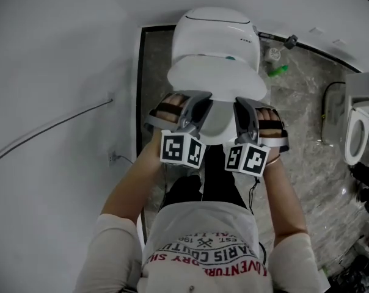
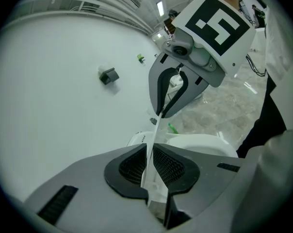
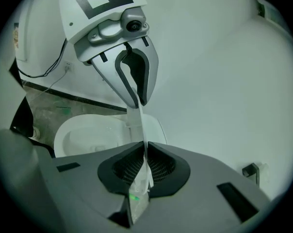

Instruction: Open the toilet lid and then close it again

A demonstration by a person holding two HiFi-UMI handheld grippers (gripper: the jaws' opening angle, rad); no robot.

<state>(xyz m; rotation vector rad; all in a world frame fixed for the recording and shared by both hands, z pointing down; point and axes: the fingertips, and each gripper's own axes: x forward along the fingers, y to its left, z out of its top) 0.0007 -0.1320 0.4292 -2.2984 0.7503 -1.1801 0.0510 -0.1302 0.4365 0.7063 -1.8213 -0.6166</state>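
A white toilet stands against the wall, its tank (image 1: 216,32) at the back. Its lid (image 1: 216,81) is lifted off the seat and tilted up. My left gripper (image 1: 200,107) is shut on the lid's left edge and my right gripper (image 1: 242,110) on its right edge. In the left gripper view the lid (image 2: 154,137) runs edge-on from my left gripper (image 2: 150,166) to the right gripper (image 2: 168,101) opposite, with the seat (image 2: 200,142) below. In the right gripper view the lid (image 3: 136,123) spans from my right gripper (image 3: 145,166) to the left gripper (image 3: 135,89), and the open bowl (image 3: 88,135) shows.
A second toilet (image 1: 358,127) stands at the right edge on the marble floor (image 1: 300,121). A green object (image 1: 278,71) lies beside the tank. A cable (image 1: 50,130) runs along the white wall on the left. The person's body fills the bottom of the head view.
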